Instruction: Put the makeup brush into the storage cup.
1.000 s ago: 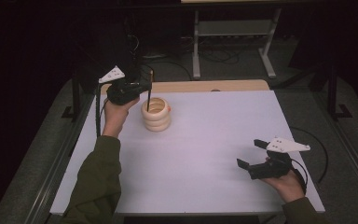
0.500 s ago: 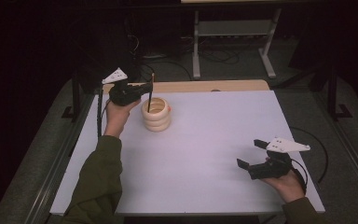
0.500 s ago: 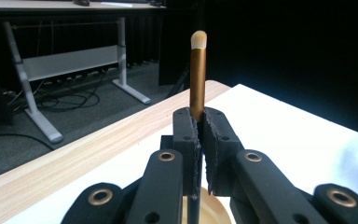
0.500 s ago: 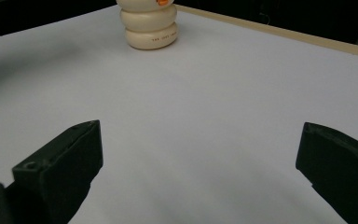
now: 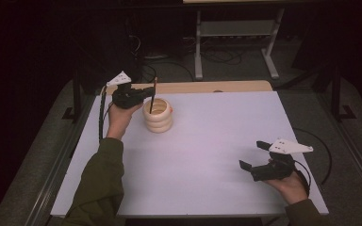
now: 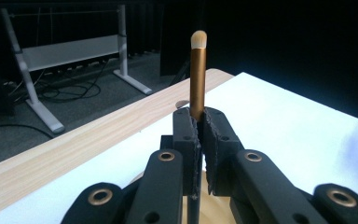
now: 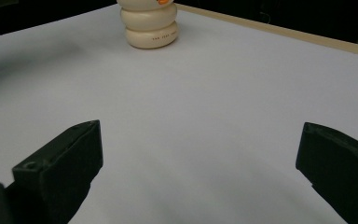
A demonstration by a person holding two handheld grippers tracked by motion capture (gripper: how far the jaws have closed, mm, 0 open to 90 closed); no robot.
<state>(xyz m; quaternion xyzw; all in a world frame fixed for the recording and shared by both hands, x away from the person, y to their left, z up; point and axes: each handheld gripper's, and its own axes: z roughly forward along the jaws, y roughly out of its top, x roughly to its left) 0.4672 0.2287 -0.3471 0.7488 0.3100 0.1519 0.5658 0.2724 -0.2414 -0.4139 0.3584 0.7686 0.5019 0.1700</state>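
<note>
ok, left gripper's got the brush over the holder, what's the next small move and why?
Probably lower it a little further, then open. The left gripper is shut on the makeup brush, which stands upright with its lower end inside the cream ribbed holder. The pictures don't show whether it has bottomed out. The right gripper waits open, apart.

**Materials and finishes**

Brush: handle looked like satin bronze metal, smooth; tip was pale soft bristle. Ringed holder: cream, smooth, semi-gloss, plastic or ceramic, couldn't tell. Left gripper: matt black plastic, ridged rubbery pads, brass-look inserts. Table: matt white top, bare light-wood edge strip.
</note>
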